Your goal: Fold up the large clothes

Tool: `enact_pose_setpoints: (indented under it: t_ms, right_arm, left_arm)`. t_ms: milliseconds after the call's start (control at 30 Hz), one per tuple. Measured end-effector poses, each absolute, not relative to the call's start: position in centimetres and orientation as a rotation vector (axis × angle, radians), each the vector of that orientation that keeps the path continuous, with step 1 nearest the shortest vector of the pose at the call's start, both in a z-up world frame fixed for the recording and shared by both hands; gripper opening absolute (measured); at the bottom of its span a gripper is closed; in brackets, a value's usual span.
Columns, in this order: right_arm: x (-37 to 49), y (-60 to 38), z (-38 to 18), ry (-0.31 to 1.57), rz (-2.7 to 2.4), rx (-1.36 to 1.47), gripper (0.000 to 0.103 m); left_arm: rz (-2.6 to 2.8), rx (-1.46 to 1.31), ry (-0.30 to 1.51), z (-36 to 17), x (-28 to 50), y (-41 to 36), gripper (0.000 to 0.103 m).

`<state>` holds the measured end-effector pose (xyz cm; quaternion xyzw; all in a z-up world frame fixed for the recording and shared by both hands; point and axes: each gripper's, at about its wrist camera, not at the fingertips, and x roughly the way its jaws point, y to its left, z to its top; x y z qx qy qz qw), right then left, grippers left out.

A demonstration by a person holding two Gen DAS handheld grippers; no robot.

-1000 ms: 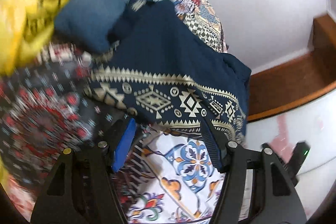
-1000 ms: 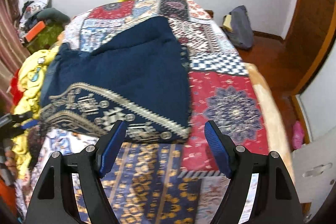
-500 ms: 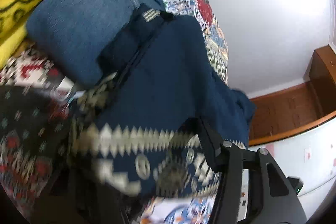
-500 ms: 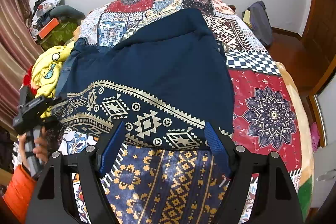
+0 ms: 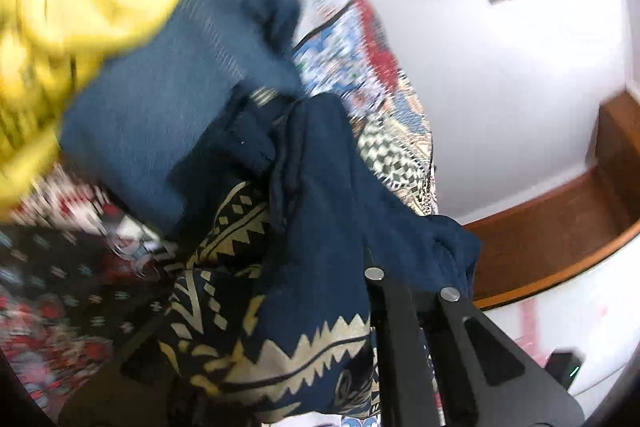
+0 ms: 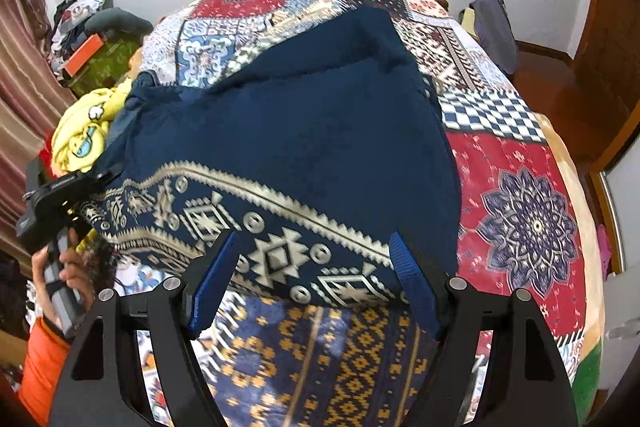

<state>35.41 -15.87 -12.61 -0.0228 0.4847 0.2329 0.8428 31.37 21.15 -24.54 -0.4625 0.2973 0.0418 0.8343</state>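
A large navy garment [image 6: 312, 147] with a cream geometric border lies spread across the patchwork bedspread [image 6: 516, 195]. My right gripper [image 6: 316, 267] is open, its blue pads [image 6: 412, 287] either side of the border hem at the near edge, not closed on it. My left gripper [image 6: 68, 203] shows at the garment's left corner. In the left wrist view the navy garment [image 5: 320, 267] bunches over the left gripper [image 5: 280, 327] and hides its left finger, so it looks shut on the corner.
A yellow cartoon-print cloth [image 6: 84, 131] and a blue denim piece [image 5: 160, 131] lie at the bed's left side. Clutter and a curtain [image 6: 24, 75] stand far left. A dark bag [image 6: 496, 31] and a wooden door [image 6: 604, 39] are on the right.
My left gripper has closed in on the garment's corner and lifted it, so cloth now covers its fingers. My right gripper has moved forward until its pads straddle the border hem.
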Motion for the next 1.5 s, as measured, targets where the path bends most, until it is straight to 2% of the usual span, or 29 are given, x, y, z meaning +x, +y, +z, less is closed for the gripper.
enact_pose_setpoints:
  t_ms: [200,433,500,567,667,900,1200,1267,1300,1367,1433,1500]
  right_arm:
    - [35.9,-11.1,-11.4,1.003,0.563,-0.051,0.074]
    - [35.1,-3.8,-15.0,1.095,0.674,-0.105,0.074]
    - [34.9,-2.5,-16.3,1.098,0.678,-0.150,0.075]
    - [34.7,-2.0,-17.0,1.087,0.680,-0.185,0.081]
    - [35.1,-2.8,-16.7,1.105,0.710,-0.186,0.081]
    - [35.1,-13.3,-14.0,1.072,0.634,0.057,0.080]
    - [35.8,-23.9,-14.3,1.065,0.397,0.176,0.080]
    - [35.8,-24.8,-14.2,1.062,0.378,0.200,0.080]
    - [35.6,-25.3,-14.0,1.059,0.374,0.209,0.080]
    - [34.9,-25.7,-13.4,1.046,0.376,0.208,0.080]
    - [34.7,-25.5,-12.9,1.035,0.378,0.199,0.080]
    - [34.3,-25.7,-12.2,1.020,0.385,0.197,0.080]
  left_arm:
    - [0.093,-0.845,0.495,-16.9,28.1,21.3,0.011]
    - [0.126,-0.601,0.534,-12.6,29.0,18.3,0.011]
    - [0.096,-0.583,0.552,-12.5,29.2,17.0,0.011]
    - [0.069,-0.583,0.567,-12.7,30.1,15.6,0.011]
    - [0.011,-0.592,0.589,-12.5,31.6,13.3,0.011]
    - [-0.162,-0.471,0.653,-12.5,36.3,4.4,0.011]
    - [-0.313,-0.236,0.985,-21.5,40.7,-3.8,0.011]
    - [-0.309,-0.164,0.996,-22.3,40.3,-4.6,0.012]
    - [-0.309,-0.136,0.985,-22.1,40.0,-4.8,0.014]
    - [-0.336,-0.129,0.998,-21.6,39.6,-5.2,0.028]
    - [-0.404,-0.165,1.019,-21.2,39.2,-5.4,0.053]
    - [-0.437,-0.162,1.026,-20.4,37.9,-5.7,0.061]
